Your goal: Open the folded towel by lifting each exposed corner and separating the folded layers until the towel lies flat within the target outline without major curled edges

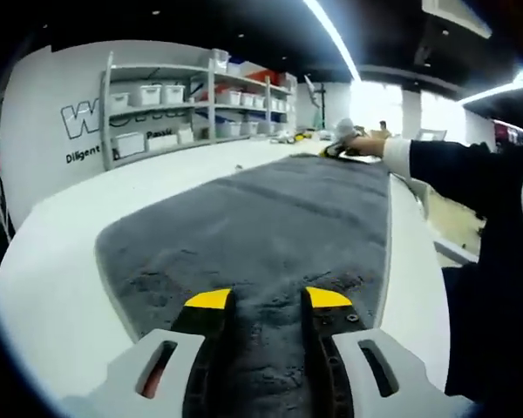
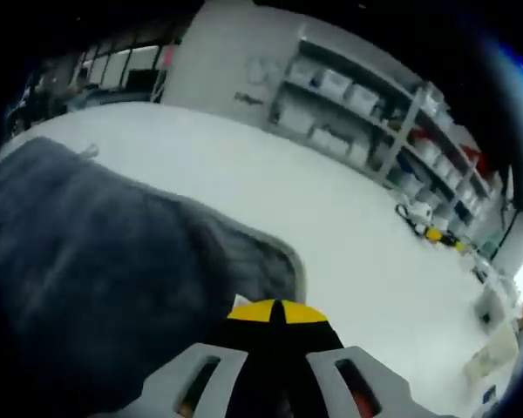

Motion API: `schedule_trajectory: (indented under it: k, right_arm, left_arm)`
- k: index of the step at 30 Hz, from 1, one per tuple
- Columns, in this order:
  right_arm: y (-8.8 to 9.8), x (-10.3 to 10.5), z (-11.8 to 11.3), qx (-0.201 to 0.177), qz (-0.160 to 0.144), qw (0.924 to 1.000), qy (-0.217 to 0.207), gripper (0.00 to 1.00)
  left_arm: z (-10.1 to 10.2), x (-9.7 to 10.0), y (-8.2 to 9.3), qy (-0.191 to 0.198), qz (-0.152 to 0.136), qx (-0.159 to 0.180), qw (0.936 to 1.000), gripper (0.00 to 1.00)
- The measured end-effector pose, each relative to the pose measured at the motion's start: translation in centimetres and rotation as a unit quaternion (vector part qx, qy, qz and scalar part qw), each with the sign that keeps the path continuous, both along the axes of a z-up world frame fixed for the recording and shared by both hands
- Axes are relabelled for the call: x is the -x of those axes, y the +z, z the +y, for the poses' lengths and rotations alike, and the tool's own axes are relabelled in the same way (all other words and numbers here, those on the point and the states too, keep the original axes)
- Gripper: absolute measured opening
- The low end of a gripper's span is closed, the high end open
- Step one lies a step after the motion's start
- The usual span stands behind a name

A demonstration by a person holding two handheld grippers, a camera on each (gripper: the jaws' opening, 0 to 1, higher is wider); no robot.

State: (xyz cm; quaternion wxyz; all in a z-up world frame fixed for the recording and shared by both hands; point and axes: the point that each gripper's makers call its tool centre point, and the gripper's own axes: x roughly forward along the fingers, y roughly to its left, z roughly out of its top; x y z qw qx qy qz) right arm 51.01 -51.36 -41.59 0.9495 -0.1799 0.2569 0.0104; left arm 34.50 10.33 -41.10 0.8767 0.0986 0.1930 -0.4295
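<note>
Grey towel (image 1: 270, 218) spread beneath parted left gripper (image 1: 268, 299), white table (image 1: 52, 261)

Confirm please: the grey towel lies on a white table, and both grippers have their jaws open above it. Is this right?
Not quite. The grey towel does lie on the white table, but only the left gripper has its jaws open, as the left gripper view shows. In the right gripper view, the right gripper has its yellow-tipped jaws shut together at the towel's edge.
</note>
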Motion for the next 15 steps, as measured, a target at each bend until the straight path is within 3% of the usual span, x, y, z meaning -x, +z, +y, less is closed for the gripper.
schedule_trajectory:
  k: [10,13,15]
  right_arm:
    - [0.1,-0.8,-1.1,0.035,0.002,0.9994,0.001,0.0]
    - [0.0,-1.2,-1.4,0.04,-0.001,0.9992,0.008,0.0]
    - [0.1,-1.4,-1.7,0.032,-0.008,0.9994,0.01,0.0]
  left_arm:
    - [0.1,0.1,-0.1,0.025,0.004,0.001,0.9997,0.23]
    - [0.2,0.4,-0.1,0.035,0.021,0.004,0.9992,0.1]
    - [0.2,0.6,-0.2,0.045,0.05,0.025,0.9974,0.05]
